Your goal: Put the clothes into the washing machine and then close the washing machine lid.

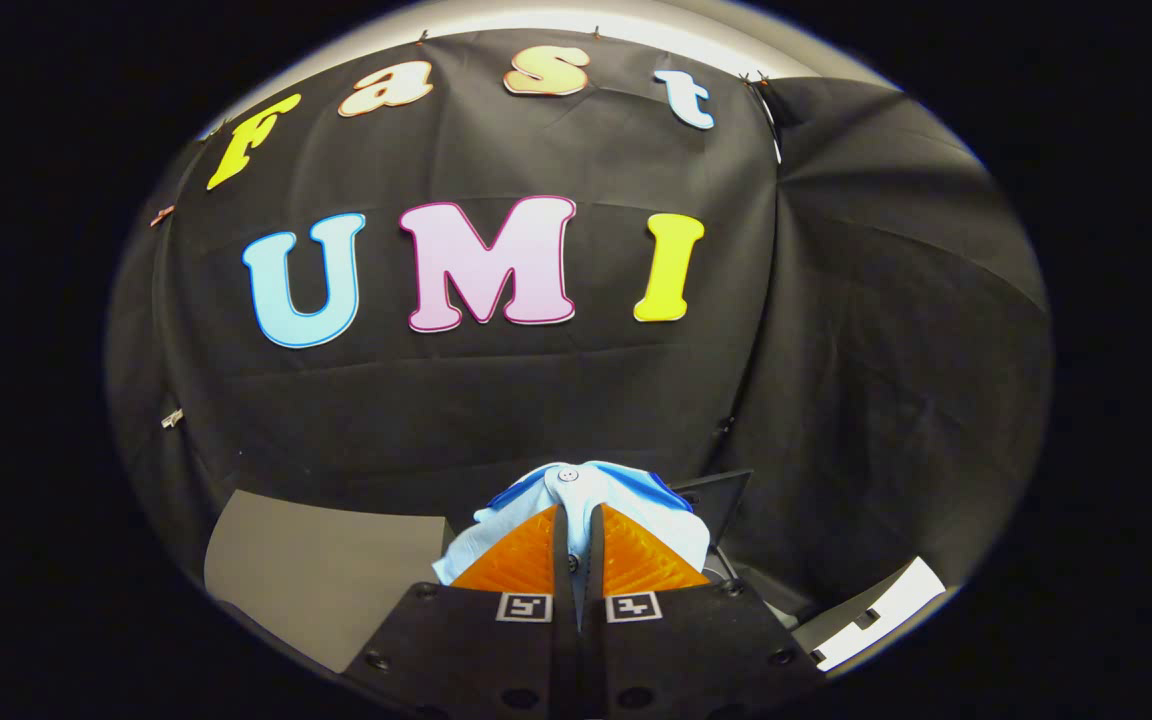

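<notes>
Light blue buttoned cloth garment (576,490) pinched in closed tool (577,545), lifted clear; carry step, next needs locating the washer opening.

You are looking at the booth's black cloth wall (536,400), creased and pinned along its top edge. A grey counter (316,570) lies below it, and a white panel (876,610) sits off to one side.

Gripper (577,545): two wedge-shaped fingers (521,560) with a ribbed face, tapering forward, inner edges nearly meeting. Each finger is mounted on a dark, flat, angular carrier plate (476,650). One square black-and-white fiducial marker (523,607) sits at each finger base. Round screw heads (376,661) dot the plates' outer edges.
</notes>
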### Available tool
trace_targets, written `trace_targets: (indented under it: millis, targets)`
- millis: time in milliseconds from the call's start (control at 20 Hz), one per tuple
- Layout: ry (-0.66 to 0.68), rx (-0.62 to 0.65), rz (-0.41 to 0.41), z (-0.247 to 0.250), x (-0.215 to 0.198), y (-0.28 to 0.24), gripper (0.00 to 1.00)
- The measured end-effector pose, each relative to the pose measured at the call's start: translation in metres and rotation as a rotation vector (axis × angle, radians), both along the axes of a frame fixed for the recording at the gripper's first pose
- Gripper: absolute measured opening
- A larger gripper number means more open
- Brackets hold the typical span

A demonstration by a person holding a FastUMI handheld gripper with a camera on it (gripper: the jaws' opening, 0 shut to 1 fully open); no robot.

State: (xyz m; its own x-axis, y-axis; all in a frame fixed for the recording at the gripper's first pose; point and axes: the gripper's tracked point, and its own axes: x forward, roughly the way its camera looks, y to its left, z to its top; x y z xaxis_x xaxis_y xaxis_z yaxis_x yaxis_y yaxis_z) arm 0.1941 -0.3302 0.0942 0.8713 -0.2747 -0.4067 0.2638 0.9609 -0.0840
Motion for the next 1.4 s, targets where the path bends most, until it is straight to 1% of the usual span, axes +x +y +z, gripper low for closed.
trace_targets:
  millis: [150, 250, 500, 950, 1150, 1400]
  targets:
    - [0.034, -0.008, -0.023, -0.023, -0.005, -0.026, 0.05]
    - [0.07, -0.037, -0.037, -0.043, -0.009, -0.044, 0.05]
    - [0.149, -0.049, -0.036, -0.108, -0.014, -0.071, 0.05]
    - [0.298, -0.04, -0.029, -0.227, -0.01, -0.104, 0.05]
    - [0.384, -0.055, -0.025, -0.278, -0.009, -0.12, 0.05]
    - [0.473, -0.016, -0.006, -0.339, -0.008, -0.129, 0.05]
